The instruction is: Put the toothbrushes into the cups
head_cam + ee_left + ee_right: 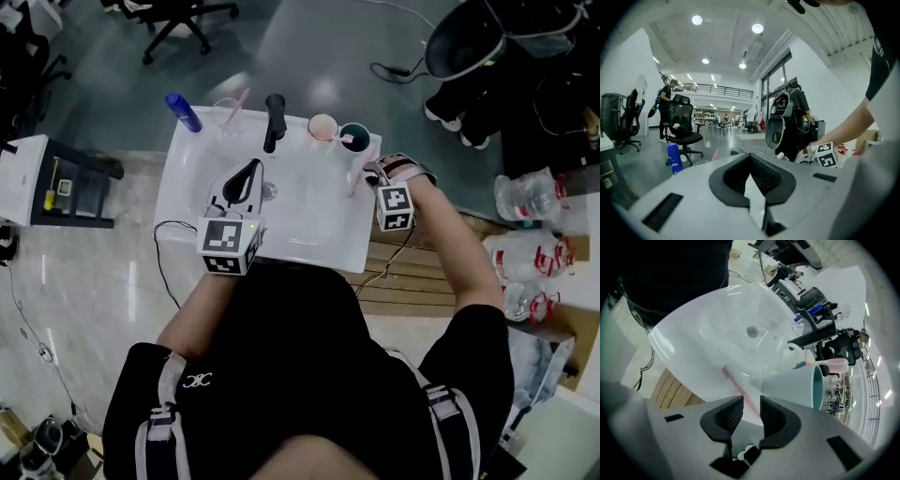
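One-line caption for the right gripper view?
Open right gripper above a pink toothbrush lying on the rim of the white sink, beside a teal cup.

Toothbrush (733,380) on sink (708,319) beside cup (794,380)

White washbasin (180,202) with things lined along its far rim

Taking the basin as a dial in the head view, a blue bottle (183,112) stands upright at the 11 o'clock corner. A clear cup (228,114) is just beside it towards 12. The black faucet (274,120) rises at 12 o'clock, its spout reaching over the bowl. A pink cup (322,127) stands at 1 o'clock, and a teal cup (354,137) is close beside it towards 2. A pink toothbrush (736,383) lies flat on the rim near 3 o'clock, just next to the teal cup. The round drain (269,191) sits near the bowl's middle.
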Motion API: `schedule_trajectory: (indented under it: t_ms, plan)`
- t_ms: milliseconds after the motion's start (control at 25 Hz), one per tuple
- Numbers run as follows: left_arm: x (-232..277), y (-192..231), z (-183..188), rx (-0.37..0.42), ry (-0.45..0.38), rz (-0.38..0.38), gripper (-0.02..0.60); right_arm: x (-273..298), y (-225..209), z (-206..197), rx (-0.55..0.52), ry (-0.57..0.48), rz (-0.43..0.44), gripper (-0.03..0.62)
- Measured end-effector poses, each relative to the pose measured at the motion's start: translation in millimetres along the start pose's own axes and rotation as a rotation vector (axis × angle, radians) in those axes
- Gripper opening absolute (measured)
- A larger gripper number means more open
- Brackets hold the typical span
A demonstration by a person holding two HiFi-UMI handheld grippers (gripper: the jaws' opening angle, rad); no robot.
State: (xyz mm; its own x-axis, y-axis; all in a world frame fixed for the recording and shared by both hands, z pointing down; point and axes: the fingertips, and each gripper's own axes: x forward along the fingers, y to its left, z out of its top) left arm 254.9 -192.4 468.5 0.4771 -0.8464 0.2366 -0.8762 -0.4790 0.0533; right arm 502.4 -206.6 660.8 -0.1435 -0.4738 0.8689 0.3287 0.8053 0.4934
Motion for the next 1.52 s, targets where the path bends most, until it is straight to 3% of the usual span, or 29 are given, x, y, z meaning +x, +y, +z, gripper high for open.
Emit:
schedule_trajectory:
  t_ms: [200,400,480,720,1000,1320,1520]
  plan:
    - [-10.4,22.4,-16.1,-0.053,0.016,0.07,0.014,28.8,7.7,1.4,-0.152,0.056,0.061,0.129]
    - [-17.2,33.6,-27.3,-0.09,0.018,0.107,0.014,46.9,9.7,5.8,-0.208,0.075,0.11,0.129]
    - [-20.2,36.1,-31.2,-0.1,0.018,0.118,0.014,49.6,13.6,7.4,-0.236,0.086,0.142,0.101]
    - [-25.4,40.5,-35.6,-0.115,0.011,0.132,0.014,50.5,20.7,8.2,-0.243,0.11,0.215,0.069]
    - [-24.3,37.3,-31.9,-0.115,0.0,0.108,0.014,47.0,22.5,11.2,-0.243,0.096,0.175,0.067]
    - [-16.8,22.7,-16.4,-0.088,-0.016,0.04,0.014,6.4,13.4,31.1,-0.106,0.039,0.047,0.064]
    - [-10.0,7.8,0.2,-0.06,-0.036,-0.017,0.014,-39.5,-8.6,53.5,0.169,-0.081,-0.047,0.063]
